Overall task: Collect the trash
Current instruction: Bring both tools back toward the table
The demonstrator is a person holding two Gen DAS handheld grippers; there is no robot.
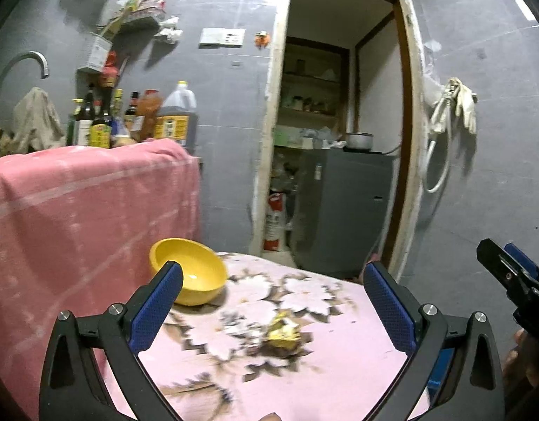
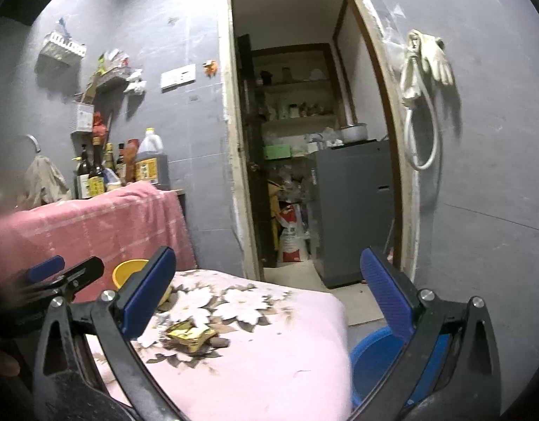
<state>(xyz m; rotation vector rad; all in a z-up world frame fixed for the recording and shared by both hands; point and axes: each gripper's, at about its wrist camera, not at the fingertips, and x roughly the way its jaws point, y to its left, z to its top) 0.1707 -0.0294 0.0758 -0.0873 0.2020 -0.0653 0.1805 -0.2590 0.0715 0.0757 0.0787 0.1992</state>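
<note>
I'm seeing the left tool point(image 1: 269, 291) showing matt black plastic arms, bright metal screw heads and blue pads with a fine dimpled, rubbery texture; the right tool point(image 2: 267, 272) is looking the same. The surface point(image 1: 339, 386) is wearing a soft pink cloth with a printed flower pattern, looking matt. The crumpled wrapper point(image 1: 283, 331) lying on it is looking like thin, creased yellow film with a slight sheen. The yellow bowl point(image 1: 188, 271) is reading as smooth, glossy plastic. A pink woven towel point(image 1: 87, 203) is hanging matt and slightly napped. The wall tiles point(image 1: 227, 112) are looking grey and dull, the faucet point(image 1: 24, 63) polished metal.
</note>
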